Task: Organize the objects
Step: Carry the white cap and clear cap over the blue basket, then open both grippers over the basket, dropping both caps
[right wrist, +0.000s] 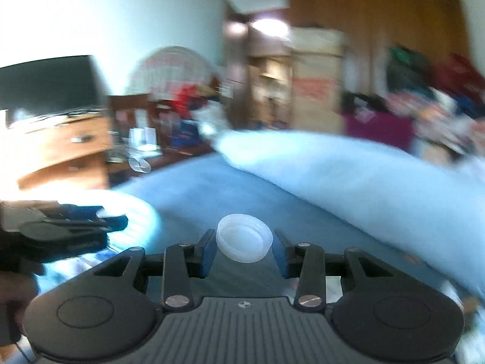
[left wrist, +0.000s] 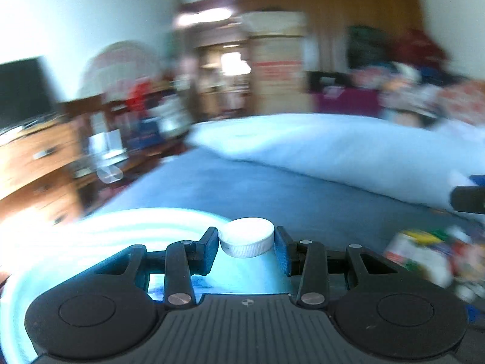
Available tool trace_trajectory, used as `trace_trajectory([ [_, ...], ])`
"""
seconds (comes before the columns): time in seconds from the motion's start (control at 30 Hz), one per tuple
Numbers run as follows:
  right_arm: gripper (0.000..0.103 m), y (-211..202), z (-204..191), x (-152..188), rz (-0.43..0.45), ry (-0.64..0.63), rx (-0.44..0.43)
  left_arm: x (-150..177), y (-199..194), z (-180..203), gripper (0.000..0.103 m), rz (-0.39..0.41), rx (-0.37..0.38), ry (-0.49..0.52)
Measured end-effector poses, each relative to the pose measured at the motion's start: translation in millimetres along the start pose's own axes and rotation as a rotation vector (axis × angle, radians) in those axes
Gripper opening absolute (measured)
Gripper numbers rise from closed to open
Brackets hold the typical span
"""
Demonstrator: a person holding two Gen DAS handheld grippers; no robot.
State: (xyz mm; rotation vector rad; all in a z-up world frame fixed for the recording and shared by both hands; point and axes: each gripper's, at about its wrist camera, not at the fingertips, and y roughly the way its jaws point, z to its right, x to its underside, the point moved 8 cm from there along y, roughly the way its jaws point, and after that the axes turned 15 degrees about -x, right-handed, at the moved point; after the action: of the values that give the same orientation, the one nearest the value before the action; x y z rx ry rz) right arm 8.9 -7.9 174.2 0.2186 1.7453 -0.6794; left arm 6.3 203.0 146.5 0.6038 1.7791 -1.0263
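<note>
My left gripper [left wrist: 246,242] is shut on a white ribbed bottle cap [left wrist: 246,236], held above a round pale blue-white basin [left wrist: 100,230] on the blue bed. My right gripper [right wrist: 244,242] is shut on a translucent white lid [right wrist: 243,238] whose open side faces the camera, held above the bed. The left gripper also shows at the left of the right wrist view [right wrist: 69,230], over the basin [right wrist: 136,215]. Both views are blurred by motion.
A large white pillow [left wrist: 348,151] lies across the bed [left wrist: 242,188]. A colourful packet [left wrist: 424,254] lies at the right. A wooden dresser [left wrist: 36,163] with a dark screen [left wrist: 21,88] stands left. Cluttered shelves and a wardrobe stand behind.
</note>
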Motion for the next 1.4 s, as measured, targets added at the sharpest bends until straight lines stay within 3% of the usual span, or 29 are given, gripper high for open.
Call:
trace_trajectory([
  [0.17,0.043,65,-74,-36,-0.051,-0.031,-0.143,-8,23,-92,0.041,-0.061,-0.14,-0.113],
  [0.33,0.043,103,-120,-48,-0.11,-0.023,-0.207,0,36,-134,0.041,-0.119,-0.157,-0.169],
  [0.6,0.043,127,-169,-57,-0.147,-0.05,-0.213,9,45,-147,0.041,-0.144,-0.129,-0.201],
  [1.27,0.043,154,-168,-44,-0.173,-0.045,-0.221,11,54,-151,0.041,-0.144,-0.13,-0.205],
  [1.33,0.045,154,-169,-45,-0.171,-0.047,-0.222,10,54,-151,0.043,-0.138,-0.136,-0.203],
  [1.4,0.048,153,-169,-45,-0.162,-0.051,-0.224,10,56,-151,0.056,-0.139,-0.136,-0.2],
])
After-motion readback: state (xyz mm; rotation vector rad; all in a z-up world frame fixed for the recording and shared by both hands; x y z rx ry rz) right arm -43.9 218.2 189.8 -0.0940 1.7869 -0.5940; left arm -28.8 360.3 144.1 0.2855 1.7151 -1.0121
